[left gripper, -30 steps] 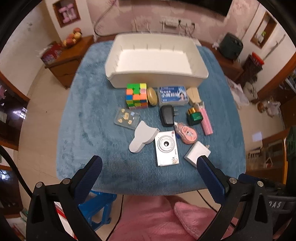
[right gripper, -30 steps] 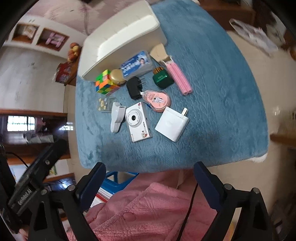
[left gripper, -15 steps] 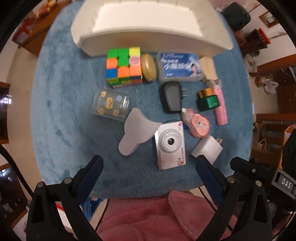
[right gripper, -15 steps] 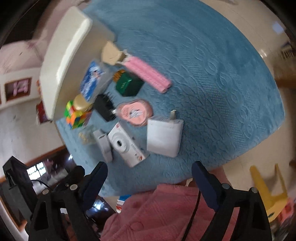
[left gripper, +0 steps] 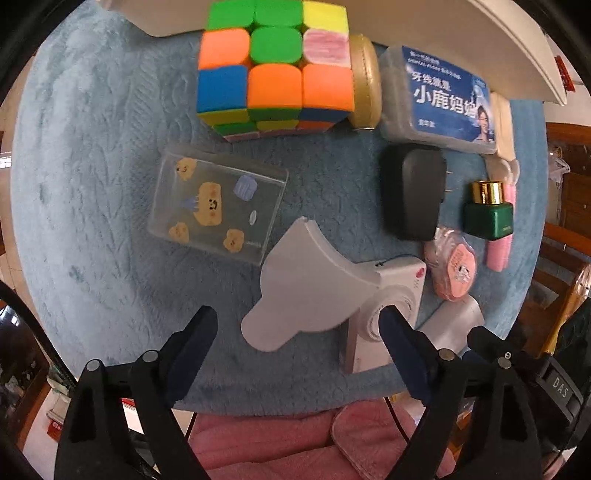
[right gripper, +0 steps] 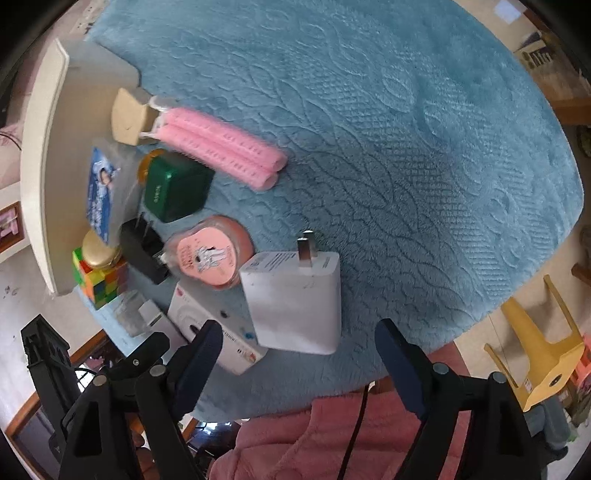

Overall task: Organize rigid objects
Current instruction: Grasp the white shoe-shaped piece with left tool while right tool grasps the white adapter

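Observation:
My left gripper (left gripper: 295, 332) is open, low over a white fan-shaped piece (left gripper: 306, 291) that lies partly on a white camera (left gripper: 384, 310). Beyond lie a clear sticker box (left gripper: 218, 203), a colour cube (left gripper: 273, 70), a gold case (left gripper: 365, 88), a blue-label box (left gripper: 439, 99), a black charger (left gripper: 413, 192) and a green bottle (left gripper: 487, 214). My right gripper (right gripper: 299, 339) is open, its jaws on either side of a white plug charger (right gripper: 295, 295). A pink tape dispenser (right gripper: 210, 254) and pink rollers (right gripper: 218, 147) lie behind it.
A white bin (left gripper: 443, 33) stands at the back of the blue table cover (right gripper: 406, 147), just behind the row of objects. A yellow stool (right gripper: 535, 350) stands on the floor to the right. Pink clothing (right gripper: 332, 435) fills the near edge.
Both grippers have moved forward and down toward the table. The left now hovers over the fan-shaped piece and camera; the right now frames the white plug charger.

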Action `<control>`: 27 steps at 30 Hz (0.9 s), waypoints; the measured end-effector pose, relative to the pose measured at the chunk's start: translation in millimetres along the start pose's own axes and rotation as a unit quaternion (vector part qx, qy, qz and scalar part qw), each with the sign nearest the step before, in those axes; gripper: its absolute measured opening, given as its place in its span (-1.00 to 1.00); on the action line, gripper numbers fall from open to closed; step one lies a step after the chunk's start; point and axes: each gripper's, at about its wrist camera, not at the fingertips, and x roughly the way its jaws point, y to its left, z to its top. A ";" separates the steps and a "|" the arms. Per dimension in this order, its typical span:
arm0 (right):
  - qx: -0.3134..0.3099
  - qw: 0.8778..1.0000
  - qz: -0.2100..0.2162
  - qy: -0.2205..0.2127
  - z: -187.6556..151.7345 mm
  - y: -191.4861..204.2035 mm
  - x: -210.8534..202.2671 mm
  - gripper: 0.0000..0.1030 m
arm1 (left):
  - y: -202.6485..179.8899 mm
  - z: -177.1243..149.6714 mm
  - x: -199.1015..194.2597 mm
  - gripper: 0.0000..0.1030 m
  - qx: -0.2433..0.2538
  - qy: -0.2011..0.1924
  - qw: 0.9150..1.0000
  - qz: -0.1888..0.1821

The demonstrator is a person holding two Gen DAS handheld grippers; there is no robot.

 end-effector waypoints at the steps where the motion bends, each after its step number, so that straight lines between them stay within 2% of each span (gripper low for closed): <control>1: 0.001 1.000 -0.002 0.002 1.1 0.8 2.4 0.61 | 0.0 0.7 0.9 0.75 0.002 0.003 1.000 -0.001; 6: -0.003 1.000 -0.006 0.006 5.1 8.9 8.7 0.47 | 5.6 2.8 8.6 0.52 0.000 0.017 1.000 -0.013; 15: -0.003 1.000 -0.023 0.005 10.2 9.6 21.9 0.25 | 27.7 2.5 12.2 0.38 -0.010 0.016 0.998 -0.055; 18: -0.008 1.000 -0.016 -0.002 13.8 8.2 32.1 0.15 | 34.0 2.1 12.3 0.35 -0.016 0.013 0.997 -0.071; 22: -0.024 0.999 -0.021 -0.010 8.3 6.2 30.0 0.13 | 45.4 7.2 16.6 0.32 -0.023 0.012 0.996 -0.090; 25: -0.024 1.000 -0.015 -0.013 2.5 2.0 29.2 0.13 | 54.5 6.2 15.7 0.17 -0.021 0.010 0.995 -0.098; 26: -0.022 1.000 -0.013 -0.014 -5.7 6.0 28.3 0.13 | 47.2 11.1 14.6 0.12 -0.023 0.010 0.994 -0.104; 27: -0.020 1.000 -0.010 -0.013 -7.1 4.8 28.4 0.13 | 53.2 12.1 13.5 0.11 -0.027 0.011 0.994 -0.107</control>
